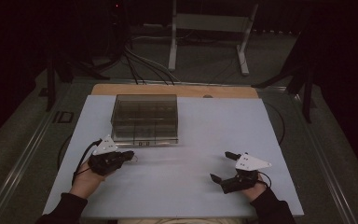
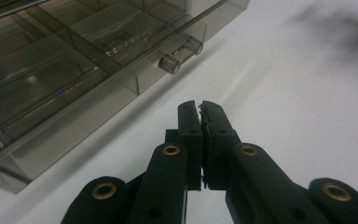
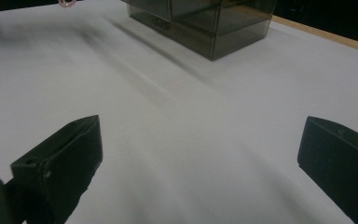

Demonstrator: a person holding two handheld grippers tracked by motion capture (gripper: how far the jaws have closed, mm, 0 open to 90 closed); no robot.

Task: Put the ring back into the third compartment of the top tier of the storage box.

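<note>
Drawer box: smoky clear plastic organiser (image 1: 144,119) at the far left of the white table (image 1: 200,186), drawers apparently all pushed in.
Left gripper: mine (image 2: 200,108), jaws clenched together on nothing, just before a small drawer knob (image 2: 169,63), not touching.
Right gripper: mine (image 1: 223,166), jaws spread wide, resting well apart from the box.
Progress: I judge no drawer opened yet; everything remains.

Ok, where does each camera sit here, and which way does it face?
High view: above the person's side, looking forward and down on the table; both hands and grippers show.
Left gripper view: on the left gripper, facing the drawer box; jaws shut.
Right gripper view: on the right gripper, jaws wide.
All three share the box.
</note>
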